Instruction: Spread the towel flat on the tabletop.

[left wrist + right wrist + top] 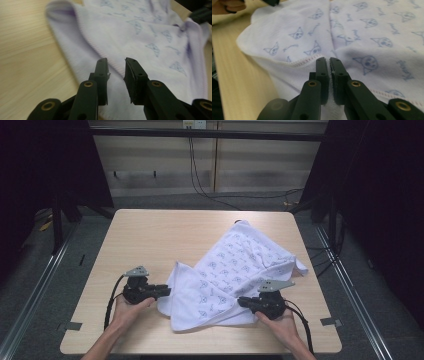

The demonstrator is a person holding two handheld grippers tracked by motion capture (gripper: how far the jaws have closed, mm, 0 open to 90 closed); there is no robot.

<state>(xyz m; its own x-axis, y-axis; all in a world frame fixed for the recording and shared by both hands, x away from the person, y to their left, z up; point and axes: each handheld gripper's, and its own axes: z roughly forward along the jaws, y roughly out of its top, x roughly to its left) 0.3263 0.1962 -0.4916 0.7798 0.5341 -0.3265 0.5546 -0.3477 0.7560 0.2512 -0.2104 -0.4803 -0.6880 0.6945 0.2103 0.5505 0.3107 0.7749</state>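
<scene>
A white cloth [235, 270] printed with small blue cat faces lies crumpled across the right half of the table, from the far middle to the near edge. My left gripper [167, 291] lies level at the cloth's near left border, pointing right. In the left gripper view its jaws [116, 61] stand open with a gap, the cloth's hemmed edge [140, 37] just past their tips. My right gripper [240, 301] points left at the cloth's near right part. In the right gripper view [329, 60] the jaws are pressed together on a fold of cloth [367, 32] by a stitched hem.
The wooden table [150, 235] is bare on its left half and along the far side. Dark frame posts and cables stand beyond the table. The other gripper [202, 13] shows at the top right of the left gripper view, a hand [227, 6] at the top left of the right one.
</scene>
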